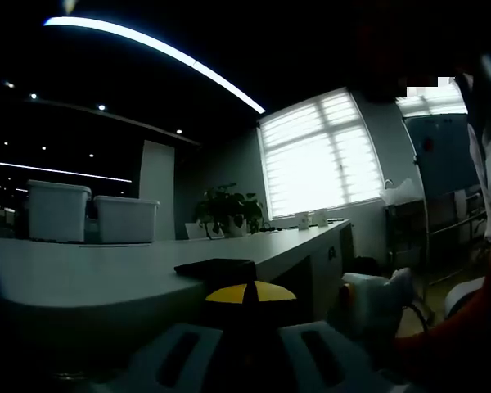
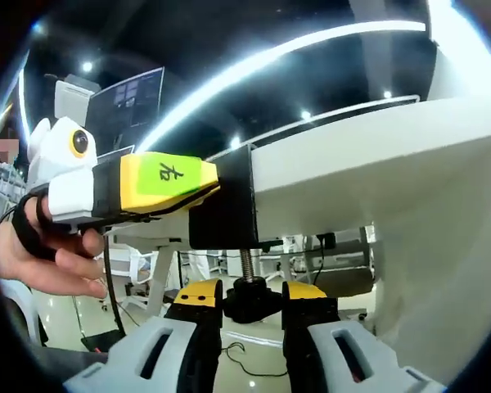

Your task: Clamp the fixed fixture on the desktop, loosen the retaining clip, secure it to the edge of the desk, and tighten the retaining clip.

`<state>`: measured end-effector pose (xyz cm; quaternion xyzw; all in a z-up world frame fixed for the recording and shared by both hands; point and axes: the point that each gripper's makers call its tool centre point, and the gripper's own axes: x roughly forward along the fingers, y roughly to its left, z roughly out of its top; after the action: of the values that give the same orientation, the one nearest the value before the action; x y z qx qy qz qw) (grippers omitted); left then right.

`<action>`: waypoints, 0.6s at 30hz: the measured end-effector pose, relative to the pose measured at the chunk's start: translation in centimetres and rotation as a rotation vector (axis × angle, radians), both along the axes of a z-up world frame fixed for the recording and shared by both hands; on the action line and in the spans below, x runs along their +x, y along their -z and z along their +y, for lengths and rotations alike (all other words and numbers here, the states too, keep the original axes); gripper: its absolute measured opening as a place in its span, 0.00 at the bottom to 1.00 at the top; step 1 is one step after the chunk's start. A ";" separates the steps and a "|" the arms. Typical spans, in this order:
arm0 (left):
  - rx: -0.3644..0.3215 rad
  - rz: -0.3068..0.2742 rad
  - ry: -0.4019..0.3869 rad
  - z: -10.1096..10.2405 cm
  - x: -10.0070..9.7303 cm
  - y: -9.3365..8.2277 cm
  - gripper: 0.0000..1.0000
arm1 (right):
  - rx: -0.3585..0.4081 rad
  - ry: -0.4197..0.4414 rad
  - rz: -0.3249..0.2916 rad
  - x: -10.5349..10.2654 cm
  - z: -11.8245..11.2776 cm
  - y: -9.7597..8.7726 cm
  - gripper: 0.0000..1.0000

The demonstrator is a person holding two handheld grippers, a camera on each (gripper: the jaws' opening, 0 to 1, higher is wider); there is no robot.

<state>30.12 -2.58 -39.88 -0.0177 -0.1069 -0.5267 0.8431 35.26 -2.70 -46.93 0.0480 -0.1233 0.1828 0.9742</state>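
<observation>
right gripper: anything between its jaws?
Yes. In the right gripper view, the black knob on the clamp screw sits between the right gripper jaws, under the desk edge.

In the left gripper view, the left tool's [image 1: 250,304] jaws are cut off at six o'clock, and their yellow tips hide the near edge of the dark clamp [image 1: 216,268] lying on the table [image 1: 106,274]. At three o'clock a person's sleeve [image 1: 450,327] runs out of the picture. Small items on the far table end [image 1: 311,218] at one o'clock are too small to identify.

In the right gripper view, the right tool [image 2: 252,296] covers part of the screw knob [image 2: 250,296]. At nine o'clock, the hand [image 2: 53,254] is partly hidden behind the other tool's body.
</observation>
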 end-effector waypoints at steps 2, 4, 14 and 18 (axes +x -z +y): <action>-0.003 0.000 0.000 0.0 0.0 0.0 0.01 | -0.009 0.019 -0.012 -0.2 0.0 0.0 0.27; -0.003 0.000 0.000 0.0 0.0 0.0 0.01 | 0.016 0.054 -0.015 -0.5 -0.5 -0.1 0.28; 0.013 -0.015 -0.014 0.1 0.0 0.1 0.01 | 0.039 0.192 0.012 -2.6 -0.9 0.1 0.32; -0.006 -0.003 -0.012 0.2 0.1 0.1 0.01 | 0.047 0.241 0.027 -3.3 -1.0 0.0 0.32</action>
<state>30.20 -2.35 -39.98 -0.0189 -0.1101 -0.5212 0.8461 31.94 -3.74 -46.91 0.0583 -0.1195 0.0608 0.9893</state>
